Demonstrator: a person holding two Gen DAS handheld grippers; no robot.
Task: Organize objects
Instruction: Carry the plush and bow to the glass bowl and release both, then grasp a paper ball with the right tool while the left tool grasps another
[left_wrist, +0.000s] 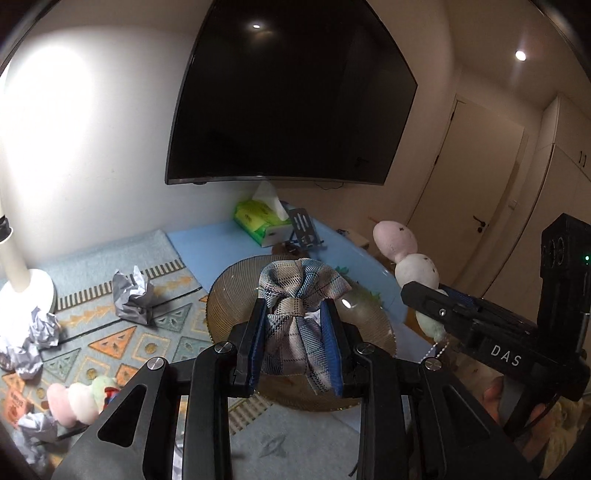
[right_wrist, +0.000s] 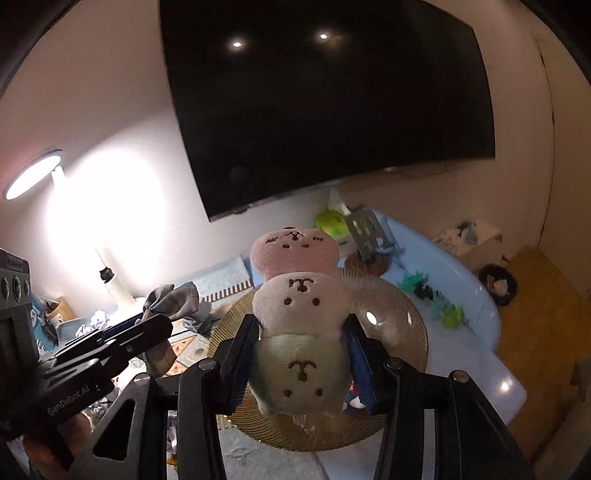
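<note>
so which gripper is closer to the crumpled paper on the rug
Left. The left gripper, holding the plaid cloth, is beside the crumpled paper; the right gripper is beyond it, farther off.

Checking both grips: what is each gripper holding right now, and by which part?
Left gripper pinches the plaid bow at its knotted middle. Right gripper clamps the three-ball plush by its lowest, greenish ball.

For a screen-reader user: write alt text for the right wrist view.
The right gripper is shut on a three-tiered plush toy above a ribbed glass plate. At left, the left gripper holds a plaid bow; a dark television hangs behind.
</note>
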